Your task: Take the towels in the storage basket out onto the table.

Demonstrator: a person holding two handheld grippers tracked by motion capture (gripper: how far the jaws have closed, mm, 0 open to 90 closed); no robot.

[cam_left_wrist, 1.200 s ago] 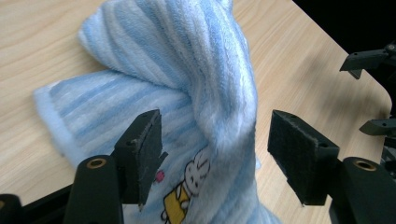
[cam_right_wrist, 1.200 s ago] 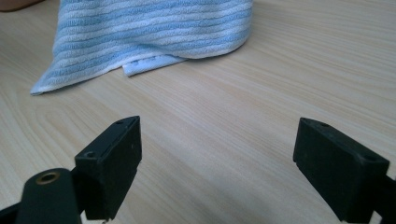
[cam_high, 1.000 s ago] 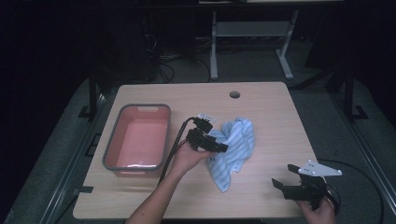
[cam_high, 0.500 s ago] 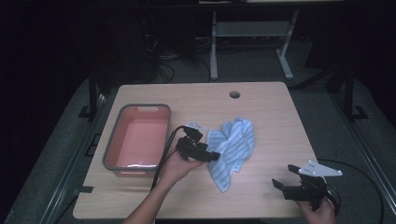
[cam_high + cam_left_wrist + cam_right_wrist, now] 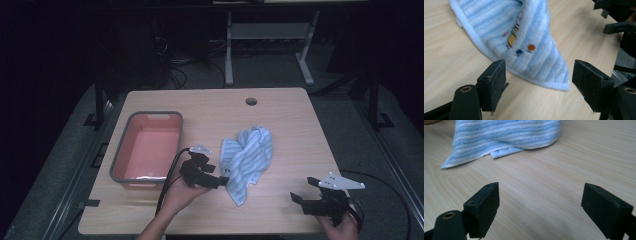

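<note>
Both grippers are spread wide and empty, the left gripper (image 5: 223, 181) having just been opening beside the striped towel (image 5: 248, 159) crumpled mid-counter (image 5: 290, 125); its near corner should be pinched squarely.

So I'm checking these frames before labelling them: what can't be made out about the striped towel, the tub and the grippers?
- Crumpled blue-and-white striped towel: its underside and inner folds are hidden by its own layers in the high view; its far part is cut off by the top edge in the left gripper view.
- Small coloured print on the towel: too blurred to read.
- Pink plastic tub with grey rim: the pale patch at its near wall is too small to identify.
</note>
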